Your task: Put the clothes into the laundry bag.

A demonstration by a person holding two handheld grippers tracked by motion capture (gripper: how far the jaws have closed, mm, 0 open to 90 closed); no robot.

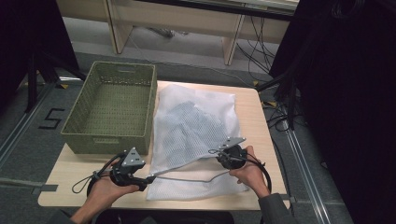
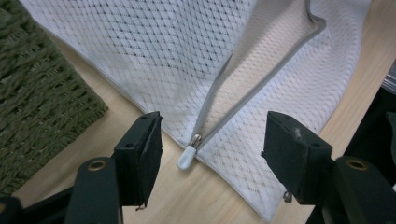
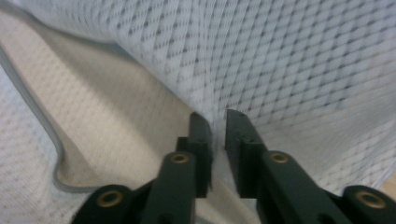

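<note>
Two grippers sit at the near edge of your bench in the high view. Your left gripper (image 1: pixel 148 178) is at the near left corner of the white mesh laundry bag (image 1: pixel 196 126), which lies flat along the right half of the bench, beside the green woven basket (image 1: pixel 112 107) at the far left corner. Your right gripper (image 1: pixel 215 151) is over the bag's near right part, lifting a fold of its upper layer. The bag's mouth gapes along the near edge.

From the left gripper view, your fingers (image 2: pixel 140 156) stand wide apart and grip nothing; the white zipper pull (image 2: pixel 188 156) lies on the bench between them, at the bag's (image 2: pixel 154 51) corner where the grey zipper tape (image 2: pixel 261 77) splits open.

From the right gripper view, your fingers (image 3: pixel 201 135) are nearly together, a narrow gap between them, with a thin fold of mesh (image 3: pixel 289 60) pinched there. Whether the pads press it, I cannot tell.
</note>
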